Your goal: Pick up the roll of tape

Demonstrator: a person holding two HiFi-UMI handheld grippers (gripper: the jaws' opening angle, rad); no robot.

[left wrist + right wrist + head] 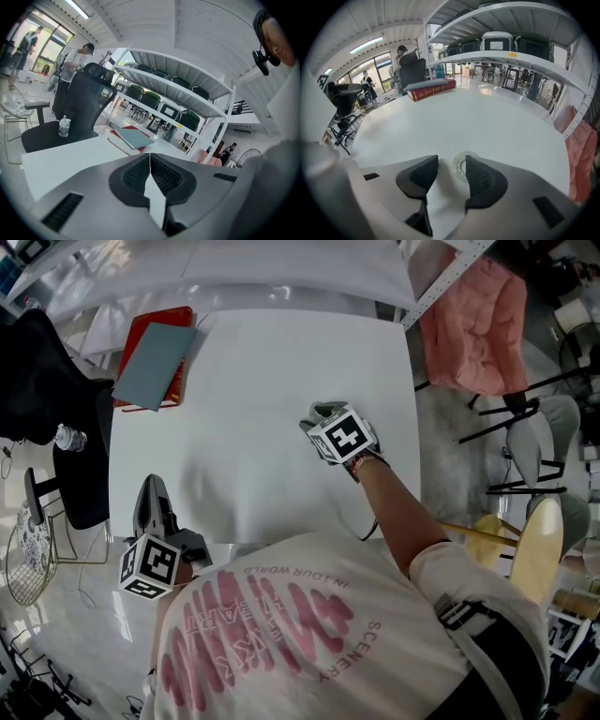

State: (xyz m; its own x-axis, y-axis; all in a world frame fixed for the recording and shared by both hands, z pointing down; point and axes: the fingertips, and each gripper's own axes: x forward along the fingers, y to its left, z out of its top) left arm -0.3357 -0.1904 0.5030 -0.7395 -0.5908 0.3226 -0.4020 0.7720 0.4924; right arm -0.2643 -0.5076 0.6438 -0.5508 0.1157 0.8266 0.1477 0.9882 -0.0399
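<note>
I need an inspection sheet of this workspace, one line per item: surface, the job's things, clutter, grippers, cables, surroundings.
Surface: white table, mostly bare.
Job's things: clear roll of tape lies flat just ahead of the right jaws, not gripped.
Clutter: red book with a grey notebook on it, at the far left corner.
Grippers: right gripper open, nothing between its jaws; left gripper shut, empty, at the near left edge.
Cables: one dark lead under the right forearm.
Surroundings: black chair with a bottle on the left; pink cloth on the right.
</note>
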